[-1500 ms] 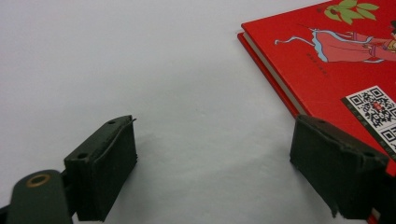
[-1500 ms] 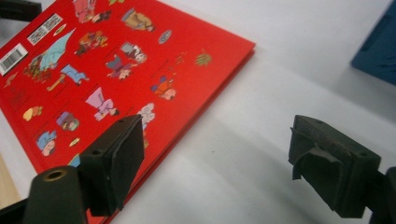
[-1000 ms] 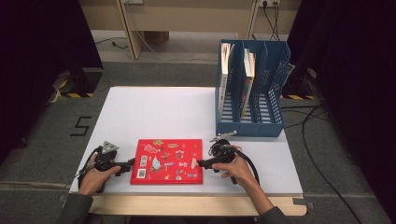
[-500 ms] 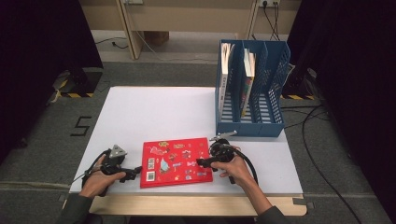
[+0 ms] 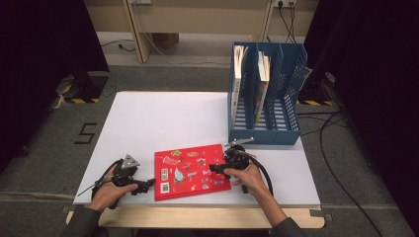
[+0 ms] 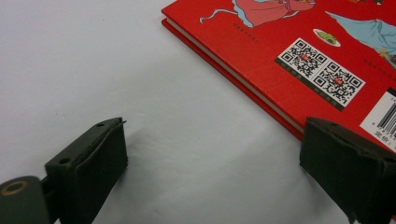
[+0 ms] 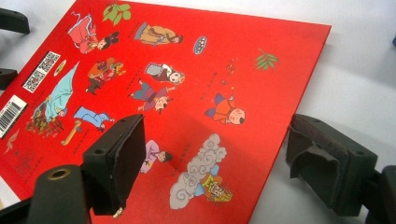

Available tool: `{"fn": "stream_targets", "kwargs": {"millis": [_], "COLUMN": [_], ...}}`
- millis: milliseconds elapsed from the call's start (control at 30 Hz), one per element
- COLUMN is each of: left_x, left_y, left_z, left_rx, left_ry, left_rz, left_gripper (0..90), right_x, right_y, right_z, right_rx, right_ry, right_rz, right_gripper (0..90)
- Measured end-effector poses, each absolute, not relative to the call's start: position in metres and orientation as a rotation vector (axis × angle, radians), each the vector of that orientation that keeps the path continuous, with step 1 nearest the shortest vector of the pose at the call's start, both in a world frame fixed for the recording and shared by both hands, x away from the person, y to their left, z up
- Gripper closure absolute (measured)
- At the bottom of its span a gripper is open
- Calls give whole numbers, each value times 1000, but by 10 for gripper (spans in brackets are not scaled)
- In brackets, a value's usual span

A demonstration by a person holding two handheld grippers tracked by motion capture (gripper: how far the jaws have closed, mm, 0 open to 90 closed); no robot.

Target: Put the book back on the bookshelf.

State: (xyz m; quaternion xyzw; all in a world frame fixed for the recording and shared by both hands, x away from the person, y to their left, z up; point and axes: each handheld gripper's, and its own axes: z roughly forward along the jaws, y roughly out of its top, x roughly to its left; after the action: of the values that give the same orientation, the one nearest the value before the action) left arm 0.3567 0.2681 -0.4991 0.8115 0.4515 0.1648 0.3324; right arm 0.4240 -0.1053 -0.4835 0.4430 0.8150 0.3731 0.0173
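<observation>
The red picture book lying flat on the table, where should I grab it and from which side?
Probably by its right edge. The red picture book lies flat, and the right gripper, jaws open, already straddles that edge, one jaw over the cover, one over the white table. Coming in low from the right could clamp cover and pages. The left gripper is open at the near-left corner.

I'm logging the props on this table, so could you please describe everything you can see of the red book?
The red book is a thin hardcover lying flat and closed near the front edge of the white table. Its glossy cover shows small cartoon figures, a cloud, leaves, two QR codes and a barcode; pale page edges show between the boards. The left tongs stand open at its near left corner, and the right tongs stand open over its right edge. Neither visibly clamps it.
</observation>
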Motion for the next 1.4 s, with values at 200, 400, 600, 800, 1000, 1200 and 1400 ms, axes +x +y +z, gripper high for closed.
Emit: {"fn": "stream_targets", "kwargs": {"millis": [200,400,600,800,1000,1200,1400], "left_x": [356,356,356,356,356,356,354], "left_y": [267,265,265,264,263,261,259], "left_z": [-501,-502,-503,-503,-504,-503,-503], "left_rx": [2105,2093,2095,2096,2089,2094,2090], "left_ry": [1189,1194,1197,1197,1202,1205,1216], "left_rz": [445,456,459,458,466,471,483], "left_gripper": [41,16,8,0,0,0,0], "right_x": [424,425,426,427,430,431,434], "right_y": [-104,-109,-114,-117,-115,-108,-95], "right_z": [-484,-484,-484,-473,-460,-432,-399], "right_rx": [1416,1552,1642,1636,1576,1487,1407], "right_ry": [2510,2456,2419,2390,2381,2382,2409], "right_rz": [1180,1265,1343,1399,1417,1423,1399], "right_gripper": [161,165,178,194,218,245,274]}}
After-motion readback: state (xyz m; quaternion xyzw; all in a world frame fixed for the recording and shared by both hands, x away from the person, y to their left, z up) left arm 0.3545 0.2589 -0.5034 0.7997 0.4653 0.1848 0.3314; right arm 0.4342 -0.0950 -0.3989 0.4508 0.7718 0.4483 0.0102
